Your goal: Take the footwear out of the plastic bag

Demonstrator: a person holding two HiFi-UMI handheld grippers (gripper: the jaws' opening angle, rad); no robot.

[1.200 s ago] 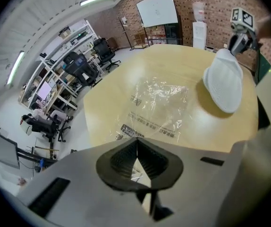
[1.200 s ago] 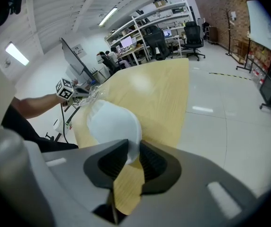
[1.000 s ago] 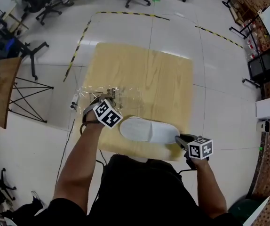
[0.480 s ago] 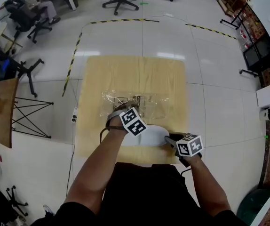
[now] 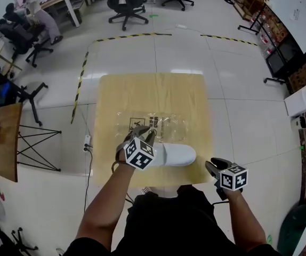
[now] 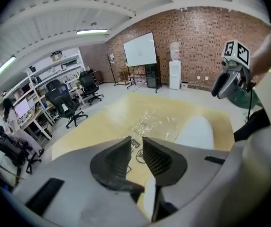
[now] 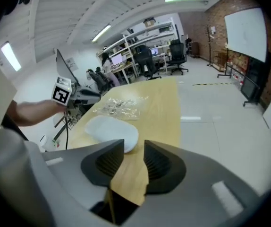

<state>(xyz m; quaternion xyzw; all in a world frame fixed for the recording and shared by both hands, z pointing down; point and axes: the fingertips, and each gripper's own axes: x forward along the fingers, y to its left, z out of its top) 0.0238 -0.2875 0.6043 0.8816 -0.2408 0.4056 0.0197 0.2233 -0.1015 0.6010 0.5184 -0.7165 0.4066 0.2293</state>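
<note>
Beyond both just-widened jaws, slipper [image 5: 177, 154] on table [image 5: 153, 95]

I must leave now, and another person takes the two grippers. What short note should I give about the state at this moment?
Left gripper: jaws open, they have just been opening, nothing between them. It is above the left end of the slipper.
Right gripper: jaws open, also just been opening, empty, by the near right corner of the table.
White slipper: lies on the table near the front edge, out of the bag, held by no gripper.
Plastic bag: lies flat just beyond the slipper and looks empty.
Done: slipper out and released.
Left: probably nothing; check the bag.
</note>
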